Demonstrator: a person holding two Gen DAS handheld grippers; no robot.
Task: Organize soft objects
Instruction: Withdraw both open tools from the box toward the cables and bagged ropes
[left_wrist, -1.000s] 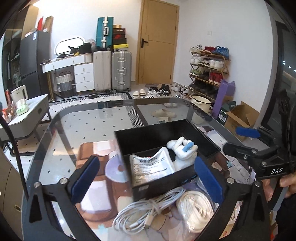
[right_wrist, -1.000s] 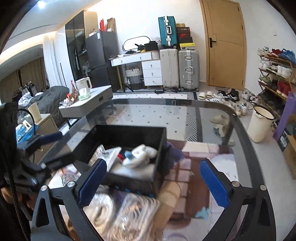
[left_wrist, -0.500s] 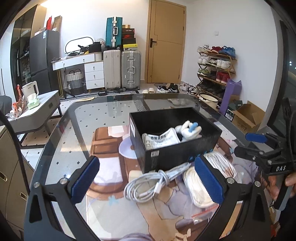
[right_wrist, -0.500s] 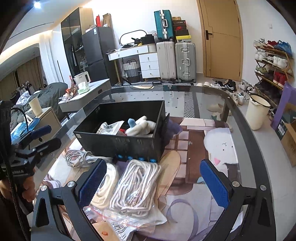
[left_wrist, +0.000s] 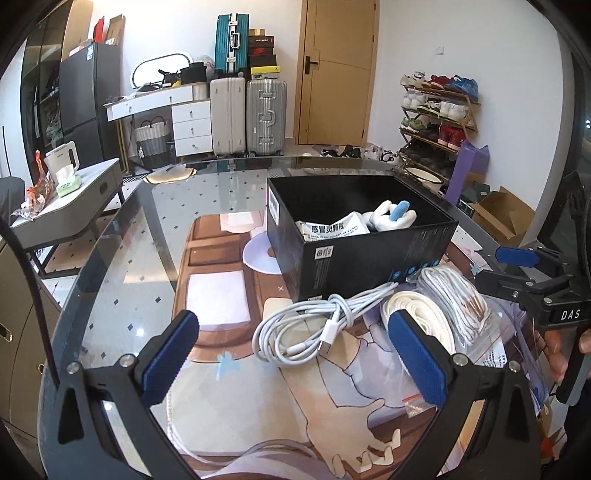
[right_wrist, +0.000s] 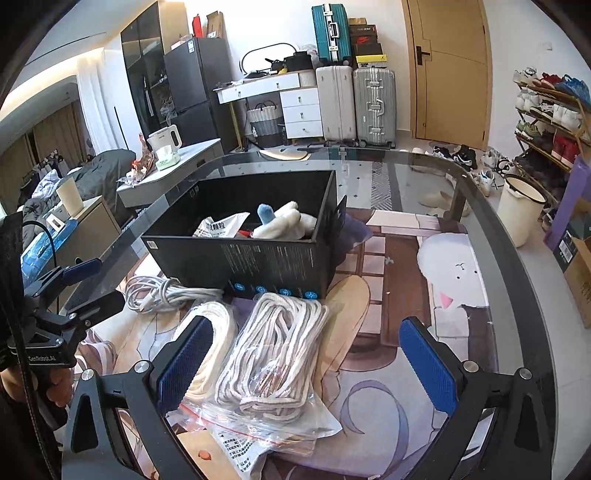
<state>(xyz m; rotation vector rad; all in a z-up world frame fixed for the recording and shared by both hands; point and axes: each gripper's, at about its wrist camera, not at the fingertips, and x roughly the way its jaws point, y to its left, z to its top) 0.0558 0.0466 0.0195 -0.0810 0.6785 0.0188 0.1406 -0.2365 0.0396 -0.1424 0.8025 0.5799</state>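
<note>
A black box (left_wrist: 369, 258) (right_wrist: 258, 258) stands on the glass table and holds a white plush toy (left_wrist: 391, 218) (right_wrist: 288, 221) and a white packet (left_wrist: 332, 230) (right_wrist: 221, 225). In front of it lie a coiled white USB cable (left_wrist: 306, 328) (right_wrist: 162, 293), a roll of flat white cord (left_wrist: 417, 314) (right_wrist: 218, 325) and a bag of white rope (left_wrist: 454, 299) (right_wrist: 273, 358). My left gripper (left_wrist: 295, 354) is open and empty, just in front of the cable. My right gripper (right_wrist: 306, 365) is open and empty, over the rope bag.
The round glass table (left_wrist: 122, 258) lies over a patterned rug. A side table (left_wrist: 66, 199) with a kettle stands to the left. Suitcases (left_wrist: 247, 110), a door and a shoe rack (left_wrist: 439, 110) stand at the back, with a white bucket (right_wrist: 517, 210) on the floor.
Both grippers have pulled back from the box and lifted, so the cable and rope bundles now lie between the fingers. Nothing was grasped.
</note>
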